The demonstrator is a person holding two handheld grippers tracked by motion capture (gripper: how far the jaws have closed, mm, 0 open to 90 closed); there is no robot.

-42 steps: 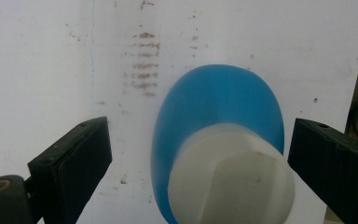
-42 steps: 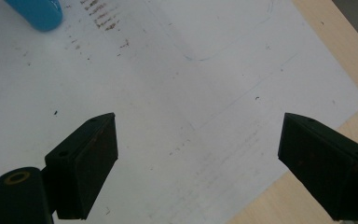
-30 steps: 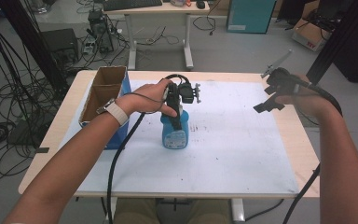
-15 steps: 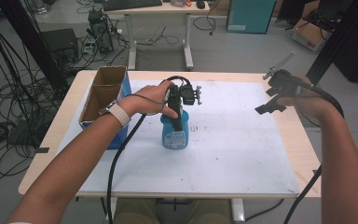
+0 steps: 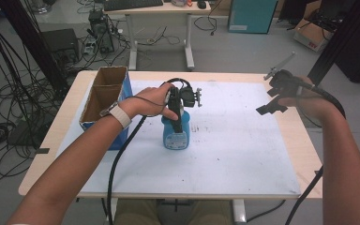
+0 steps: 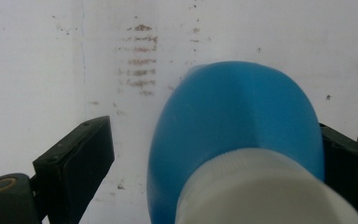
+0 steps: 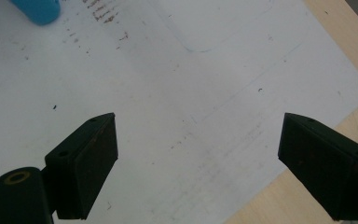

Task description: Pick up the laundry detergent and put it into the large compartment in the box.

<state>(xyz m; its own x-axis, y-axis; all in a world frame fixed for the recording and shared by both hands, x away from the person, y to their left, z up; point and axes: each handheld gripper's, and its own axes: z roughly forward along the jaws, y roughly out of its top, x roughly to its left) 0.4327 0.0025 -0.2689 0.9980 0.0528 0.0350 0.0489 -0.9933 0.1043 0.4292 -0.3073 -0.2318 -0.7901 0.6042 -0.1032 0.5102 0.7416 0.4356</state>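
A blue bottle (image 5: 176, 136) with a white cap stands upright on the white sheet near the table's middle. My left gripper (image 5: 177, 122) points down over it, its jaws on either side of the bottle's top. In the left gripper view the blue bottle (image 6: 237, 121) and its white cap (image 6: 261, 186) sit between the jaws of the left gripper (image 6: 214, 140). A gap of white sheet separates the left pad from the bottle, so this gripper is open. Its jaws have just been closing a little. My right gripper (image 5: 274, 93) hangs above the table's right side, open and holding nothing (image 7: 198, 135).
An open cardboard box (image 5: 104, 93) with a blue side stands at the table's left. The white sheet (image 5: 243, 154) covers most of the wooden table (image 5: 304, 154). Desks, cables and boxes stand on the floor beyond the far edge.
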